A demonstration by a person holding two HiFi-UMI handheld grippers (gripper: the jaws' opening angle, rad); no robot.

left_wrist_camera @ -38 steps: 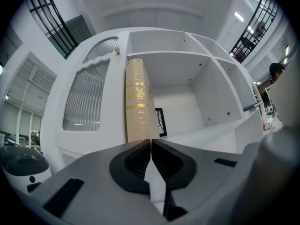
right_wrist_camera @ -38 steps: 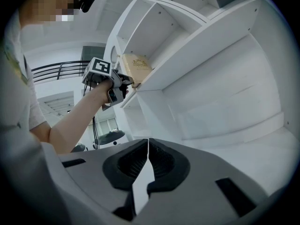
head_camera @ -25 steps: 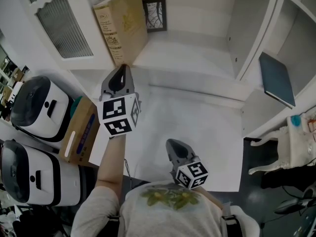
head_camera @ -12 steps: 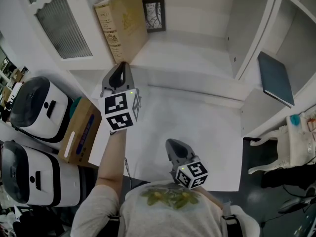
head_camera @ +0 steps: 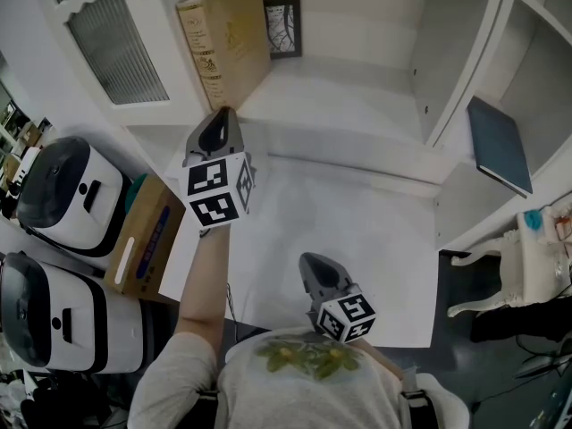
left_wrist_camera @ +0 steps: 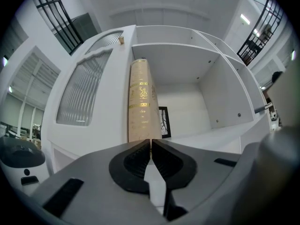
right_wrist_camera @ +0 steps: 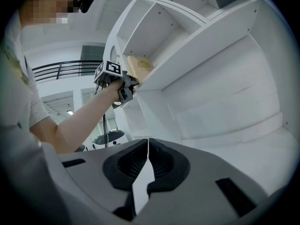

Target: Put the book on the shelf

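The tan hardback book (head_camera: 223, 43) already stands on end in the left compartment of the white shelf (head_camera: 357, 96), close against that compartment's left wall, its gilt-lettered spine facing out toward the person. A small framed picture (head_camera: 280, 27) sits just behind it. The left claw (head_camera: 223, 114) is clenched with nothing between its jaws. In the left gripper view the jaws meet edge to edge and the spine rises straight up from just beyond their tips, so the book lies dead ahead of this claw and slightly above it, long axis vertical. Whether the tips actually touch the foot of the spine cannot be told; they are at least just beside it, at the shelf's front lip. The right claw (head_camera: 315, 262) is also closed on nothing and hangs low over the white worktop (head_camera: 375, 239), near the person's chest and well apart from the book. The left claw is plainly the nearer one. Judging by how things lie, the placement looks essentially done; any last move would probably be a nudge along the claw's own line to seat the book deeper — or simply a withdrawal.
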